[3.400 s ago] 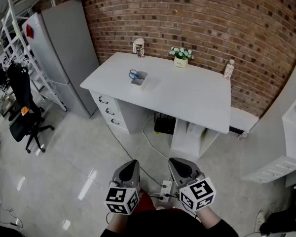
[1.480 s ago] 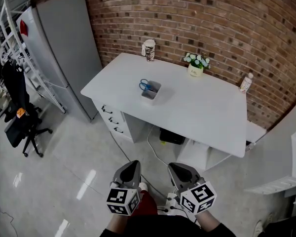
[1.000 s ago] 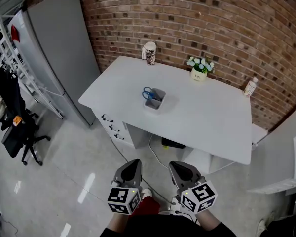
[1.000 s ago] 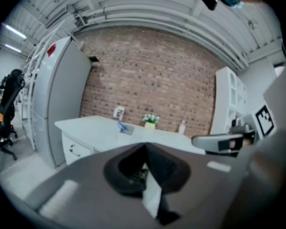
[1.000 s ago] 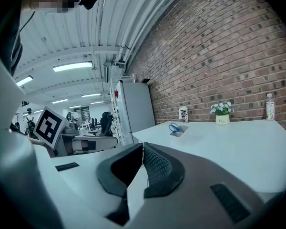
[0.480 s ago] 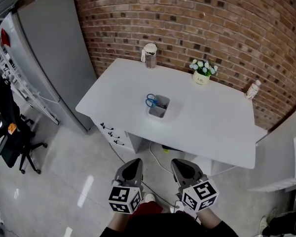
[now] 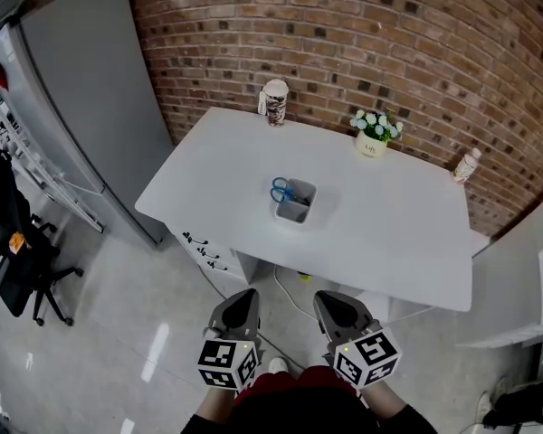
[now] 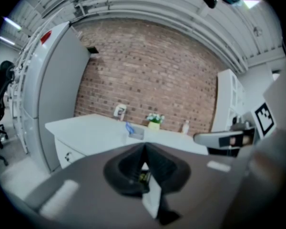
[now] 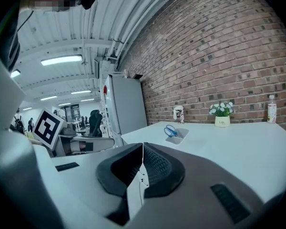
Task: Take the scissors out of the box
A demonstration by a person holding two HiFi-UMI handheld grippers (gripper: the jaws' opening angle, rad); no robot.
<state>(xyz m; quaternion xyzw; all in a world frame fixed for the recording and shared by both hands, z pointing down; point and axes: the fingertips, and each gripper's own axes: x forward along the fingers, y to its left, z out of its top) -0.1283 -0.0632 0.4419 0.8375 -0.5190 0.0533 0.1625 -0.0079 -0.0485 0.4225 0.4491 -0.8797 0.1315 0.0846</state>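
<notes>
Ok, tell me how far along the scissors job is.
Done: nothing; the scissors sit in the box on the desk. In hand: nothing; the left tool and right tool are shut, empty, short of the desk. Left: reach in, grip them, lift them out.

Office-type workroom. We see a white desk (image 7: 226, 179) with drawers (image 7: 204, 251) set against a bare brick wall (image 7: 344, 43), with a tall grey cabinet (image 7: 90, 98) beside it. A black swivel chair (image 7: 18, 278) stands on a glossy tiled floor (image 7: 118, 333). In the right gripper view, strip lights (image 9: 62, 59) hang under a ribbed ceiling.
</notes>
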